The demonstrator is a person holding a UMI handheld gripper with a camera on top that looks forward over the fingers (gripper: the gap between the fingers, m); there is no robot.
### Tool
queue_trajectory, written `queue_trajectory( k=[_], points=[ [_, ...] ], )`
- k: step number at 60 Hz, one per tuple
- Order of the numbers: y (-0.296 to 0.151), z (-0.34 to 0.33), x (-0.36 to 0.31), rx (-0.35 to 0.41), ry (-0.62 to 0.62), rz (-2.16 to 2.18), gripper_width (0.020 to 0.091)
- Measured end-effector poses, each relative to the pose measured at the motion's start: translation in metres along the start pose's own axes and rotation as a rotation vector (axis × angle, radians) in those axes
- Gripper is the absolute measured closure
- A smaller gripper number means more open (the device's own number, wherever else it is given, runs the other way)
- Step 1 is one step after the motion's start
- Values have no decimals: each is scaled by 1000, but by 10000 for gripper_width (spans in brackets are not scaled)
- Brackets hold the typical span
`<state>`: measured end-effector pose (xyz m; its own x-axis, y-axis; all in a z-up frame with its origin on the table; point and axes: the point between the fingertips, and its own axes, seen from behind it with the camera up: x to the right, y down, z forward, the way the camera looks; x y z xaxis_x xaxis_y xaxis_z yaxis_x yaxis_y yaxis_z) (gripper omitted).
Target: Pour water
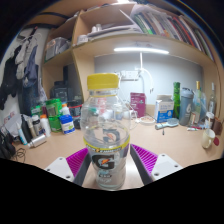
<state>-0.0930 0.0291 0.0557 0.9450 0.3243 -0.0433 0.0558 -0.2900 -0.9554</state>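
We see a clear plastic bottle with a yellow cap and black label (105, 135) standing upright between our fingers (106, 168), whose purple pads press both sides, above the cluttered wooden tabletop (165, 135).

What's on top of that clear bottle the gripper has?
A yellow cap sits on the clear bottle, which stands between the gripper fingers. Whether the cap is screwed tight cannot be seen.
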Motion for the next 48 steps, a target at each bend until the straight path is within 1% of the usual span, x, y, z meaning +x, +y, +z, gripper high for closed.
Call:
queue_trajectory(
  k=[2, 4, 6, 7, 13, 16, 19, 21, 22, 25, 26, 31, 35, 36, 41, 46, 47, 48],
  points=[
    [1, 6, 0, 1, -3, -8, 287],
    [-1, 10, -1, 7, -11, -15, 334],
    [-2, 13, -3, 13, -22, -18, 487],
    [-2, 15, -1, 10, -16, -18, 514],
    [0, 16, -1, -6, -17, -34, 559],
    [0, 16, 0, -7, -13, -36, 597],
    [2, 16, 2, -22, -3, -14, 625],
    [4, 17, 1, -34, -3, -11, 627],
    [5, 17, 0, -39, -5, -14, 646],
    [4, 17, 1, -47, -12, -21, 648],
    [4, 17, 1, -50, -16, -27, 660],
    [4, 19, 1, -61, -34, -33, 661],
    [1, 19, 4, -100, -49, -32, 660],
    [-5, 17, 7, -102, -46, -22, 659],
    [-47, 9, 39, -53, -34, 93, 659],
    [-83, 4, 86, -33, -22, 349, 661],
    [-89, 2, 96, -32, -20, 416, 682],
    [-93, 1, 107, -31, -19, 484, 661]
  ],
)
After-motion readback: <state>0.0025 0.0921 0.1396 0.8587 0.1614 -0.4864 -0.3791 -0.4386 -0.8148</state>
